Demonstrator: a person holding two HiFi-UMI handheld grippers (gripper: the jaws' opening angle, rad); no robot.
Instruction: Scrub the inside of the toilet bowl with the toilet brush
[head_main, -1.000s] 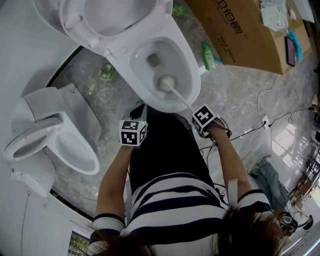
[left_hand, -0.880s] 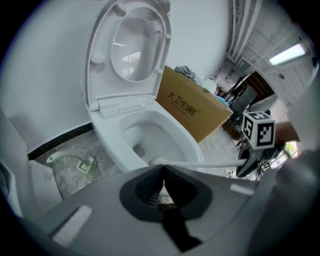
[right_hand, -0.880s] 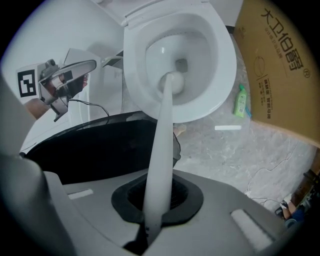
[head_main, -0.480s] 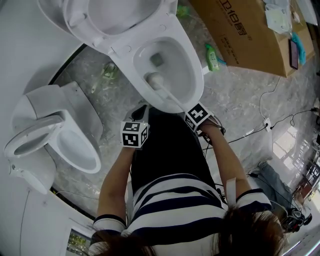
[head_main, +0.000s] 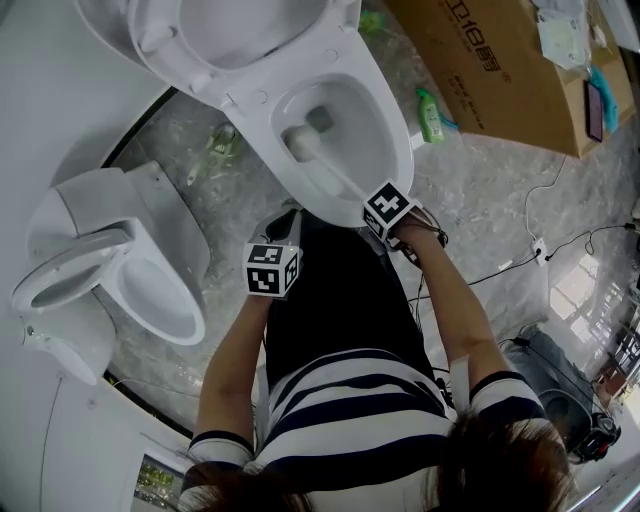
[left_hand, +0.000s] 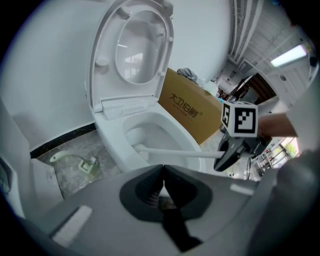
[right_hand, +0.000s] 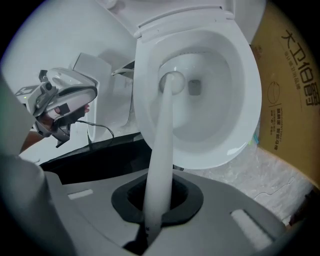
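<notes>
The open white toilet bowl (head_main: 395, 150) fills the top of the head view, lid raised. A white toilet brush (head_main: 300, 141) has its head down inside the bowl at the left wall, beside the drain. My right gripper (head_main: 376, 207) is shut on the brush handle (right_hand: 160, 150) just over the bowl's near rim (right_hand: 250, 100); the brush head (right_hand: 172, 82) rests against the inner wall. My left gripper (head_main: 280, 240) hangs to the left of the bowl's near edge, its jaws closed on nothing (left_hand: 162, 186). From there the handle (left_hand: 175, 152) crosses the bowl (left_hand: 150, 132).
A second, smaller toilet (head_main: 175, 250) stands at the left. A large cardboard box (head_main: 490, 60) lies right of the bowl, with a green bottle (head_main: 430, 115) beside it. Cables (head_main: 540, 250) run over the marble floor at the right. A person's legs are below the bowl.
The brush head has swept from the bowl's near right side across to its left wall near the drain. My right gripper moved left and forward with it. The left gripper barely moved.
</notes>
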